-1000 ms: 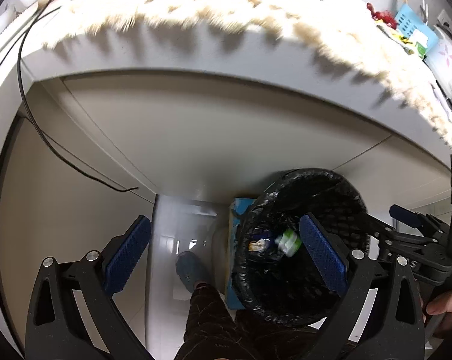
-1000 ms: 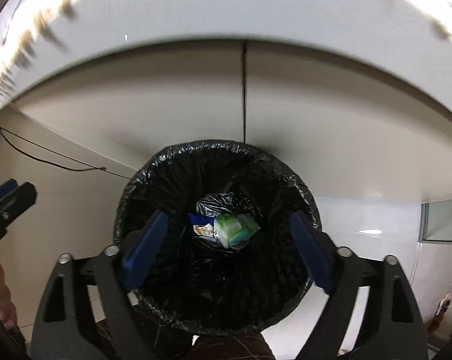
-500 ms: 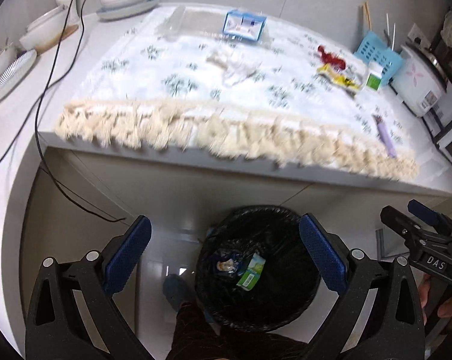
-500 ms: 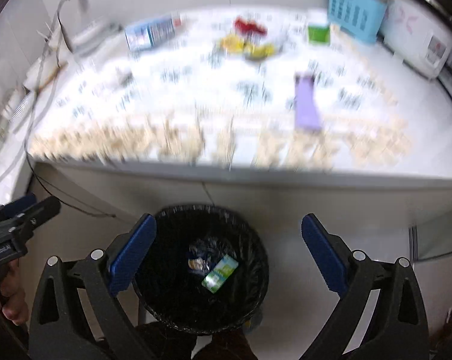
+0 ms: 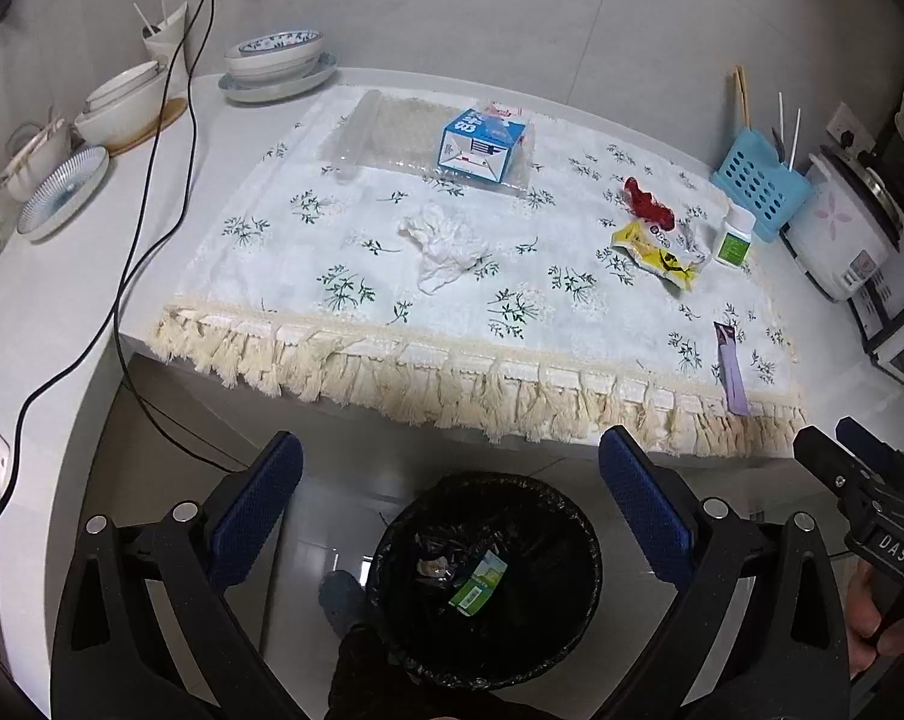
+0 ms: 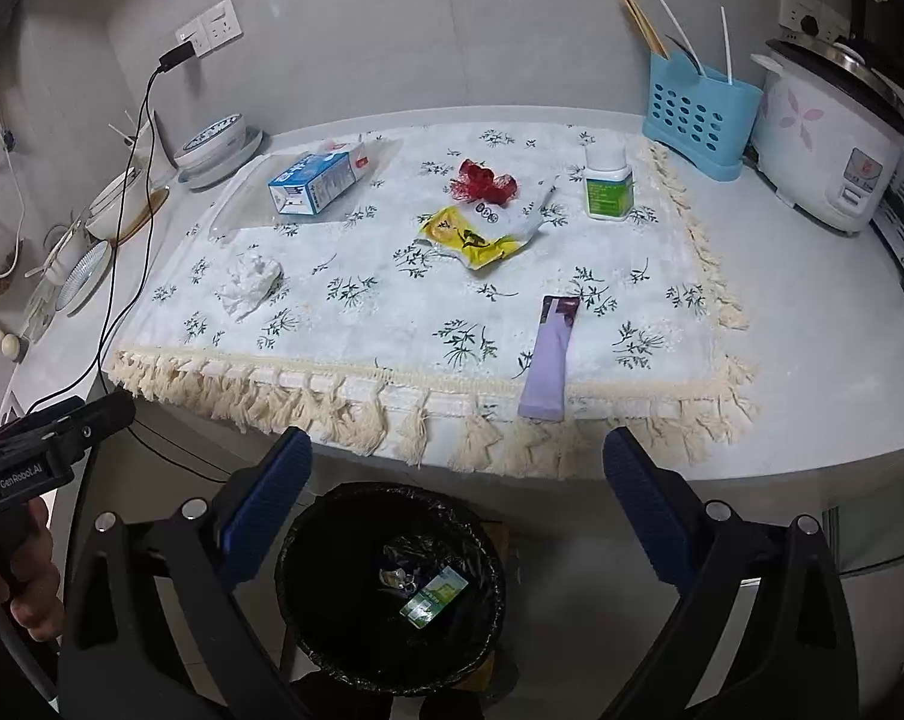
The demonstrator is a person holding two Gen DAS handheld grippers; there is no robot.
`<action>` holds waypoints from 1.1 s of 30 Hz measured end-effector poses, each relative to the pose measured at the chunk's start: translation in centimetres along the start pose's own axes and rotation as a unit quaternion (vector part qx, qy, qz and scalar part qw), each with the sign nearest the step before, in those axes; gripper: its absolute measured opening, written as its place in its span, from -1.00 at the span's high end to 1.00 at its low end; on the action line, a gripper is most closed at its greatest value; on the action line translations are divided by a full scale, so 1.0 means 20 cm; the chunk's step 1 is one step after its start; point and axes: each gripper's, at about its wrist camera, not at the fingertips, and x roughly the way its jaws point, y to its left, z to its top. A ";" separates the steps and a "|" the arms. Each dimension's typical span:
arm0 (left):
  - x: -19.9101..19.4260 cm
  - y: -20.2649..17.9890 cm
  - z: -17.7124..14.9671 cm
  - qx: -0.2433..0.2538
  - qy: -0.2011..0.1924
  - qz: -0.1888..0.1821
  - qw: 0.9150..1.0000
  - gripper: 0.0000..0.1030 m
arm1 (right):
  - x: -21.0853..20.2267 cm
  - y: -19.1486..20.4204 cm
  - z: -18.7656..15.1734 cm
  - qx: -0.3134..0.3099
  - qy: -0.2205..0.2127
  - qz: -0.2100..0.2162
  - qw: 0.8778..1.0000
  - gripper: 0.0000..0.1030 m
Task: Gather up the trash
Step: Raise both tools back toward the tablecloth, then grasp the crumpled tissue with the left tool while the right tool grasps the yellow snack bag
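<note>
Both grippers have lifted well back since a second ago: then the bin filled each view from under the counter's edge, now the whole counter [image 5: 62, 312] is in sight with the bin low between the fingers.

On the counter lies a white floral cloth [image 6: 404, 300] with a tasselled fringe hanging over the near edge. At the right end stands a rice cooker [image 6: 824, 138], with a blue utensil holder [image 6: 698, 114] just beside it. Bowls and plates [image 5: 272, 63] sit at the far left.

Below the counter edge, the black-lined trash bin [image 5: 578, 594] stands on the floor, with a green-and-white wrapper [image 5: 477, 585] already lying inside.

Still on the cloth are a blue-and-white carton [image 6: 313, 183], a crumpled white tissue [image 6: 249, 279], a yellow wrapper [image 6: 473, 237], a red crumpled scrap [image 6: 482, 180], a green-labelled white bottle [image 6: 608, 180] and a purple sachet [image 6: 549, 360] reaching the fringe.

The left gripper [image 5: 452, 510] hangs over the bin, fingers spread wide and holding nothing. The right gripper [image 6: 455, 501] is likewise spread and bare.
</note>
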 end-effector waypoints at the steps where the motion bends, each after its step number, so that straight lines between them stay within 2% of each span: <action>1: 0.01 0.00 0.02 -0.003 0.003 0.000 1.000 -0.88 | 0.00 -0.01 0.02 0.001 0.000 0.000 1.000 -0.82; 7: 0.07 0.02 0.15 -0.006 0.009 0.003 1.000 -0.88 | 0.06 -0.05 0.12 0.000 0.003 -0.009 1.000 -0.81; 17: 0.34 0.11 0.42 0.018 0.037 0.005 0.999 -0.86 | 0.25 -0.03 0.38 0.021 0.023 -0.040 0.999 -0.81; 23: 0.56 0.11 0.52 0.040 0.083 -0.005 0.996 -0.84 | 0.45 -0.04 0.52 0.037 0.057 -0.051 0.996 -0.68; 33: 0.81 0.10 0.65 0.047 0.123 -0.013 0.991 -0.72 | 0.79 -0.12 0.74 0.090 0.132 -0.035 0.986 -0.49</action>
